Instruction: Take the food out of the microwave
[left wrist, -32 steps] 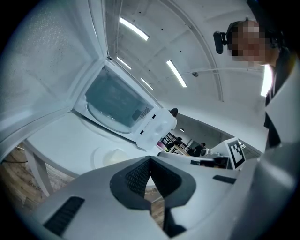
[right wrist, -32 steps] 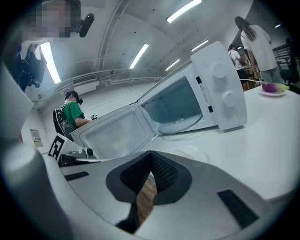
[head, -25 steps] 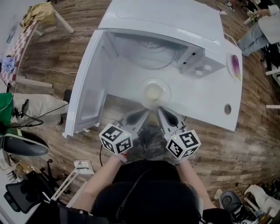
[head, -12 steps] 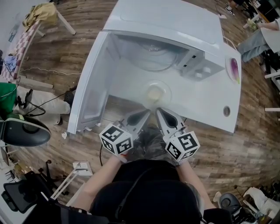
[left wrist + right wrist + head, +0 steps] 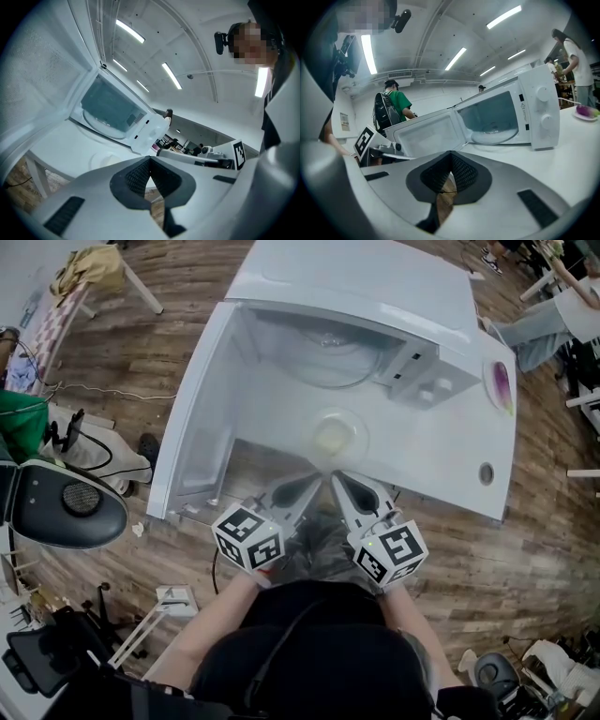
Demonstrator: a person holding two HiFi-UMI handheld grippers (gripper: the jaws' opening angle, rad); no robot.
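A clear bowl of pale food [image 5: 335,437] sits on the white table [image 5: 441,460] in front of the white microwave [image 5: 375,306]. The microwave's door [image 5: 192,427] hangs open to the left, and its glass turntable [image 5: 323,357] is bare. My left gripper [image 5: 313,483] and right gripper [image 5: 336,478] are side by side just short of the bowl, at the table's front edge. Both are shut with nothing in them. In the left gripper view the bowl [image 5: 105,159] shows faintly beyond the shut left gripper [image 5: 150,160]. The right gripper [image 5: 450,155] faces the microwave [image 5: 536,108].
A plate with a purple item [image 5: 503,382] lies at the table's right end, and a small round fitting [image 5: 486,472] sits near its front right. A black office chair [image 5: 66,504] stands on the wood floor at left. People stand further off in the room [image 5: 391,110].
Both grippers stay shut near the table edge, and the right one has edged slightly left and rolled a little. The bowl has not moved. The black chair has come further into view at left.
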